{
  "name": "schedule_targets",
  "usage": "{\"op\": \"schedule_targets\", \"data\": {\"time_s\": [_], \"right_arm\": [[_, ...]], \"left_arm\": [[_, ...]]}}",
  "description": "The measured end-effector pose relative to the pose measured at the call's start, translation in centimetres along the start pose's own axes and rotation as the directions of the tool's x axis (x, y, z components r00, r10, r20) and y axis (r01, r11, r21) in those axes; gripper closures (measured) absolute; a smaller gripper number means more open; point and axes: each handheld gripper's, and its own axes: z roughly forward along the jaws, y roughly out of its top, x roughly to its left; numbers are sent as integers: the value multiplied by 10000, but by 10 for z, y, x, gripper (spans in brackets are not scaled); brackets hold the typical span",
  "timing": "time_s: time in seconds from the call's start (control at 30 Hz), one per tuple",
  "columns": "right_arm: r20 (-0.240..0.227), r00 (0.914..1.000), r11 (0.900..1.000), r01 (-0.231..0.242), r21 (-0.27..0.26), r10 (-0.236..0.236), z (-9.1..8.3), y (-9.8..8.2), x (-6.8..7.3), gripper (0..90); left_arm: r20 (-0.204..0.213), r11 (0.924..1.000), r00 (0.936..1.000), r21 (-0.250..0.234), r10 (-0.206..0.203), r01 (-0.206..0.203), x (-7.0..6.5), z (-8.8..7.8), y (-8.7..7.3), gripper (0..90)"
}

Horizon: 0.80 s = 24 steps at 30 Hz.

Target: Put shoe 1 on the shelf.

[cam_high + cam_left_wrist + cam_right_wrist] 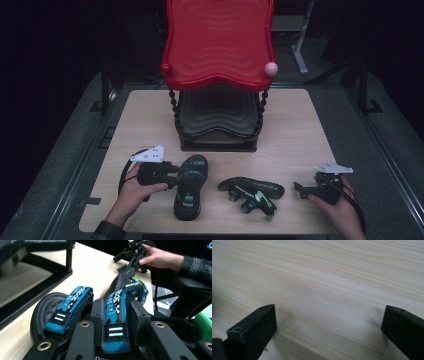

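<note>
Sandals are the work in hand: two black ones with blue webbing straps lie on the pale wooden table (300, 125), in front of a two-tier stand with a red tray (218, 40) on top and a dark tray (218, 112) below. The left sandal (190, 187) sits sole-down near the table's front edge, and the left gripper (172, 176) has its jaws clamped on one of its straps. In the left gripper view the two black jaws press on either side of the front strap (115, 322), while the second strap (68, 311) arches free just beside it over the dark footbed. White lettering is woven along both straps; it looks like a brand name in capitals with a small cartoon figure, but it is seen at an angle and I cannot read it with certainty. Each strap ends in a black tab with two short white bars.

The right sandal (252, 191) lies tipped on its side between the two grippers, apart from both, with green patches showing on its straps and small white print too small to read.

The right gripper (301, 189) rests at the table's right front, held in the person's right hand (340, 207). In the right gripper view its jaws stand wide apart with only bare wood grain between them.

A pink ball (270, 68) sits on the red tray's front right corner.
</note>
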Motion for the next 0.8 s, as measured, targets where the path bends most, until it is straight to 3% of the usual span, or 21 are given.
{"op": "schedule_targets", "data": {"time_s": [0.33,0.8], "right_arm": [[0,10000,10000,0,1,0,0,0,0,0],[-12,10000,10000,24,12,-23,1,1,0,0]], "left_arm": [[-91,9988,9997,-444,208,-212,-2,-17,30,680],[-211,9939,9978,-892,629,-645,-13,-37,87,683]]}}
